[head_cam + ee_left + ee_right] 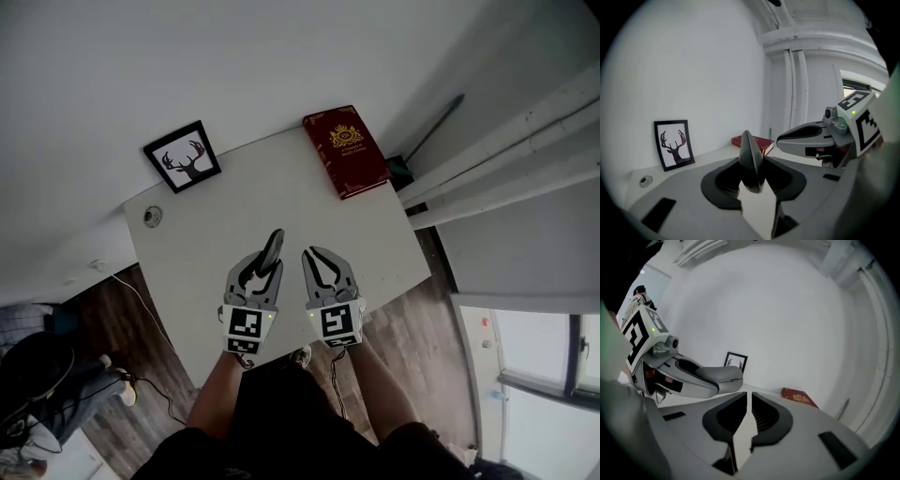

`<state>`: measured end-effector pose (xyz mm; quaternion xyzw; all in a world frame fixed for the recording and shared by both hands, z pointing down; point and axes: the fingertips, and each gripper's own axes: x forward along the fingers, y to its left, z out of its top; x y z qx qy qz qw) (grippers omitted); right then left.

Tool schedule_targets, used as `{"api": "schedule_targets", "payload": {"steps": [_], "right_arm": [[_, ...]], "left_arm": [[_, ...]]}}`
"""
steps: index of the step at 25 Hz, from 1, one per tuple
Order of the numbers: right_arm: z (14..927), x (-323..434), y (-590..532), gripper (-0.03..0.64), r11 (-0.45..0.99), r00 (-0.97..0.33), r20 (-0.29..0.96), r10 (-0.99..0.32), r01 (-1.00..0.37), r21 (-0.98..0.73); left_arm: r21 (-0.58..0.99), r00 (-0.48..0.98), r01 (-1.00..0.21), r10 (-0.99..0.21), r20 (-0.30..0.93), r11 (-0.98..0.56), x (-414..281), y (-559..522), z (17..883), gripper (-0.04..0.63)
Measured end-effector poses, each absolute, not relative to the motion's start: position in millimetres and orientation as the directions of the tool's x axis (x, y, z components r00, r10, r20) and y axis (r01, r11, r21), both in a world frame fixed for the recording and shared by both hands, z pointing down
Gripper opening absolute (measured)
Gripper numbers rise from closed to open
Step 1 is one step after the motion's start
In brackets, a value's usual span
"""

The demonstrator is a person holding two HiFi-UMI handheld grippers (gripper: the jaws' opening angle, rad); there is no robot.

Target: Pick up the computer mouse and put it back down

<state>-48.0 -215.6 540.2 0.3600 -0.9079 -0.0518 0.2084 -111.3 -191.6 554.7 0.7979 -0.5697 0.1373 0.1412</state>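
Worktop (281,187) set against the wall. Framed picture (183,156) at the far left corner, leaning on the wall. Book (345,150) lies at the far right corner. Grommet (153,217) by the left edge, nearer than the picture. Mouse (272,249) is up off the worktop, on edge between the left gripper (260,269) fingers. Right gripper (319,259) is just beside it on the right, nothing between its fingers.
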Motion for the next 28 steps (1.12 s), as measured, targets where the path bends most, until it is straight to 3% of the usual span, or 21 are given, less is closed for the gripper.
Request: {"api": "schedule_targets", "payload": {"steps": [14, 28], "right_arm": [[479, -32, -189, 0.021, 0.694, -0.663, 0.204, -0.72, -0.691, 0.204], [427, -10, -158, 0.02, 0.65, -0.641, 0.119, -0.758, -0.726, 0.227]], "left_arm": [[0.034, 0.188, -0.982, -0.945, 0.269, -0.186, -108, -159, 494, 0.143], [-0.028, 0.158, -0.986, -0.969, 0.188, -0.166, -77, -131, 448, 0.141]]}}
